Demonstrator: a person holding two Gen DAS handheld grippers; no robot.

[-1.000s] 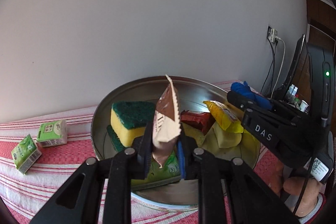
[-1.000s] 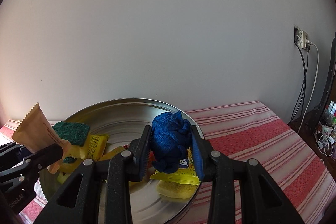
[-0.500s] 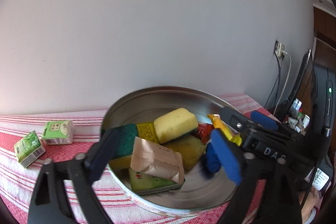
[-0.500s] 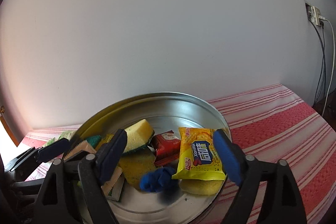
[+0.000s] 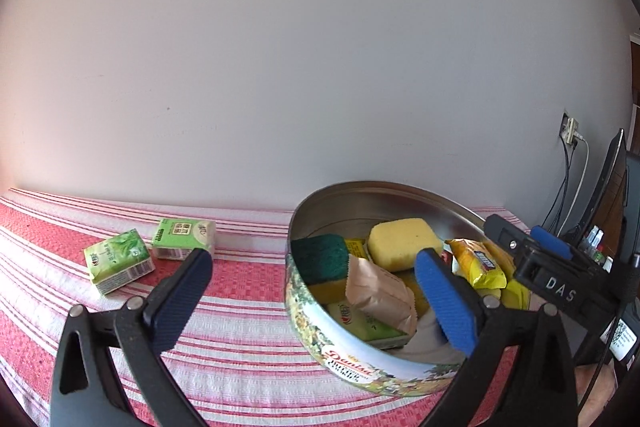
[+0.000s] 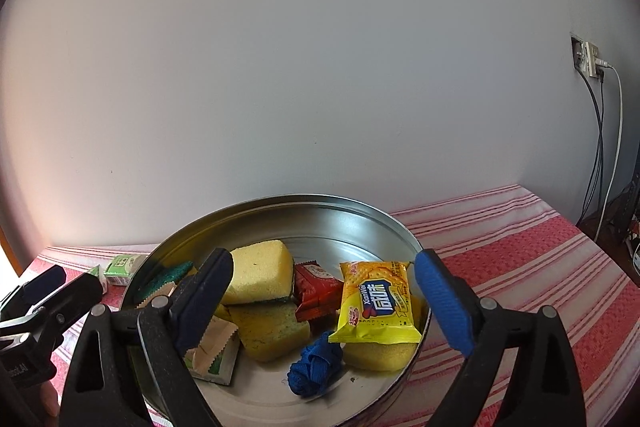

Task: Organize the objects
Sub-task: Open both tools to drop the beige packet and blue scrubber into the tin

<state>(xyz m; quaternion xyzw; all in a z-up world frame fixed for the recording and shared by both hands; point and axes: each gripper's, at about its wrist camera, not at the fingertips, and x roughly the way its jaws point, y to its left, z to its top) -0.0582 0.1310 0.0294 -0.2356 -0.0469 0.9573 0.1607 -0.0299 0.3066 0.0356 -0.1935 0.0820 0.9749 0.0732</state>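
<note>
A round cookie tin (image 5: 352, 359) (image 6: 320, 211) stands on the red striped cloth. In it lie sponges (image 6: 260, 273), a tan packet (image 5: 380, 295), a red packet (image 6: 316, 287), a yellow cracker packet (image 6: 378, 303) and a blue cord bundle (image 6: 316, 367). Two green tissue packs (image 5: 118, 261) (image 5: 185, 233) lie on the cloth left of the tin. My left gripper (image 5: 312, 303) is open and empty, above the tin's left edge. My right gripper (image 6: 324, 303) is open and empty above the tin.
A white wall stands close behind the table. A wall socket with cables (image 6: 590, 61) is at the right. A dark monitor and small items (image 5: 612, 195) stand at the far right. The striped cloth (image 5: 240, 339) stretches left of the tin.
Both grippers opened and dropped their loads into the tin: the left let go of the tan packet, the right the blue cord bundle. Both then drew back; the left view swung left.
</note>
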